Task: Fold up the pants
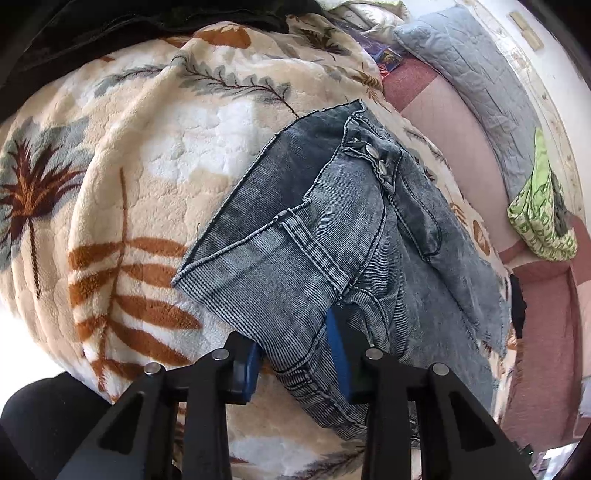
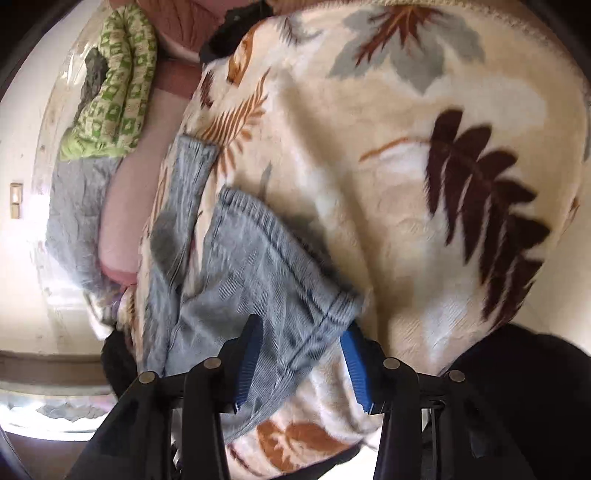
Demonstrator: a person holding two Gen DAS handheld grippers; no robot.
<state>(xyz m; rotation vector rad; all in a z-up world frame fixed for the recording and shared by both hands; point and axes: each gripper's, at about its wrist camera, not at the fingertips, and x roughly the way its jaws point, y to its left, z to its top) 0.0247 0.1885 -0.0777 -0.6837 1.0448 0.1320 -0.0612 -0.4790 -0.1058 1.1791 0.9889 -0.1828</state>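
Observation:
Grey-blue washed jeans (image 1: 332,229) lie on a cream blanket with leaf print (image 1: 147,166). In the left wrist view the waistband with metal buttons (image 1: 373,155) is at the far end and a leg hem is folded over toward me. My left gripper (image 1: 297,354) has its blue pads on either side of a fold of denim, with a wide gap between them. In the right wrist view the jeans (image 2: 258,273) show a hemmed leg end. My right gripper (image 2: 301,347) straddles that hem with its jaws apart.
A grey quilted pillow (image 1: 480,74) and a green patterned cloth (image 1: 543,210) lie on a pink sheet (image 1: 461,129) beyond the blanket. Dark clothing (image 1: 147,22) lies at the blanket's far left. A white wall with a switch (image 2: 15,199) stands behind the bed.

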